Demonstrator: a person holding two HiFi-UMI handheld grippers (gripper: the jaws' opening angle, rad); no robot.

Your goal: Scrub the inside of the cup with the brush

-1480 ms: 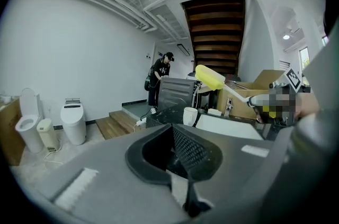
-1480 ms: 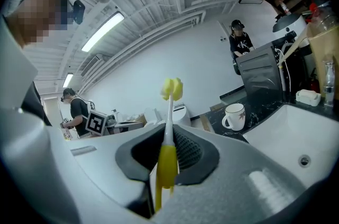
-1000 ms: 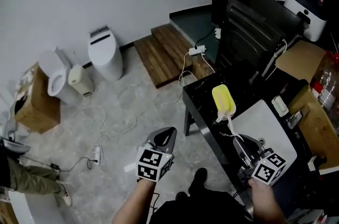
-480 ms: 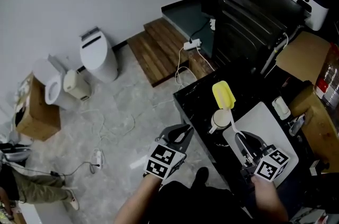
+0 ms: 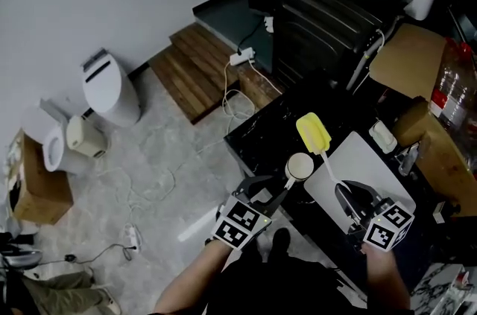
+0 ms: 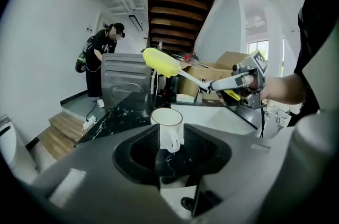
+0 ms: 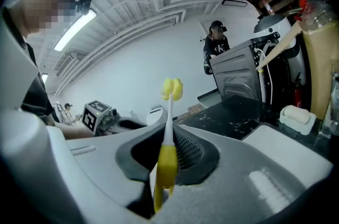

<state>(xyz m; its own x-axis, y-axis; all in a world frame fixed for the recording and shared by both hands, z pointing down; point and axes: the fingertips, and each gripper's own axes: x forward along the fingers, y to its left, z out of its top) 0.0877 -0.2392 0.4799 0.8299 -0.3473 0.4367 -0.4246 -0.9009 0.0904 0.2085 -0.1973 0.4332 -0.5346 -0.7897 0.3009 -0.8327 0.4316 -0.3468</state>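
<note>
Head view: the left gripper reaches over the edge of the black table with its jaws spread wide. The white cup stands upright on the table right at the jaw tips. The right gripper sits over a white board, just beside the left one. It is clamped on the handle of the brush. The brush runs forward from its jaws, and its yellow head hangs above and a little beyond the cup.

Left gripper view: the jaws have just been opening and now stand far apart. The cup is between their tips with its handle turned back toward the gripper. Dark gaps show on both sides of it, so neither pad presses on it and nothing is gripped. Ahead and up to the right, the right gripper holds the brush, whose head hangs higher than the cup's rim, outside the cup.

Right gripper view: the jaws are closed tight on the yellow grip of the brush. Its thin white stem rises straight out from between them to the yellow head, which is well forward of the jaw tips. The left gripper's marker cube shows off to the left.
</note>
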